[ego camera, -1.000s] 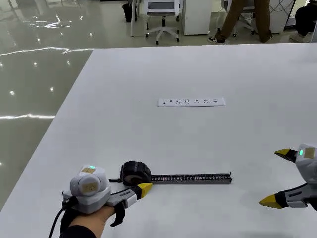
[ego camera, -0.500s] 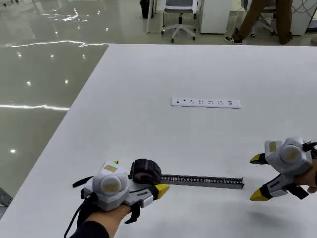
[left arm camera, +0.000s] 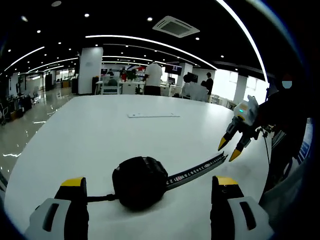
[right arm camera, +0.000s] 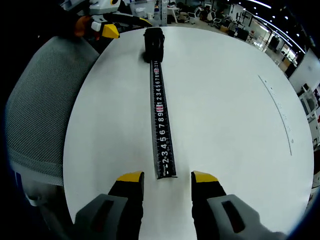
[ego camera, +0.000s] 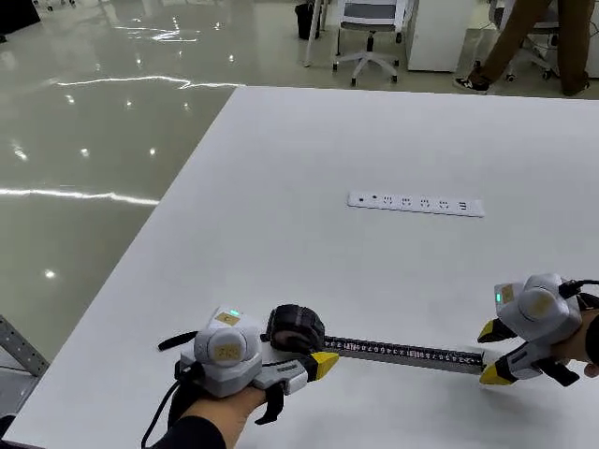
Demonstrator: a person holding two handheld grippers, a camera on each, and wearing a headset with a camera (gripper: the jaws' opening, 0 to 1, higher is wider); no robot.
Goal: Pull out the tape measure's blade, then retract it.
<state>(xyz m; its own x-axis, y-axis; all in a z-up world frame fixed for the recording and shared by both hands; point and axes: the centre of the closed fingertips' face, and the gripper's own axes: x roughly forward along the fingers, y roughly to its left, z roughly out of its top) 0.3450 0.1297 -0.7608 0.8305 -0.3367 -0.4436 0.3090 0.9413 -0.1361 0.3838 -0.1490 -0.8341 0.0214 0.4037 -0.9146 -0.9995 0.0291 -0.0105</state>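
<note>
By the near edge of the white worktop point(ego camera: 281, 187), toward its near left corner, lies the tape measure point(ego camera: 296, 328): a rounded black case with a black wrist strap trailing from it. Its blade point(ego camera: 402, 353) is drawn out flat on the worktop and runs along the near edge toward the right. The blade is dark with pale markings. In the right gripper view the numbers 2 to 9 can be read running up from its free end; the ones further along are too small to make out.

The left gripper point(left arm camera: 149, 182), held in a hand point(ego camera: 220, 412), has its yellow-tipped jaws spread wide on either side of the case, with a gap on each side and hold of nothing. The right gripper point(ego camera: 489, 353) is at the blade's free end. Its jaws are also apart, the tip of the blade lying between the two yellow tips without being clamped.

Further in, about midway across the worktop, a white power strip point(ego camera: 416, 203) lies parallel to the near edge, well apart from the tape.

Beyond the far edge are a glossy floor point(ego camera: 84, 140), an office chair point(ego camera: 370, 28) and a person's legs point(ego camera: 524, 37).
</note>
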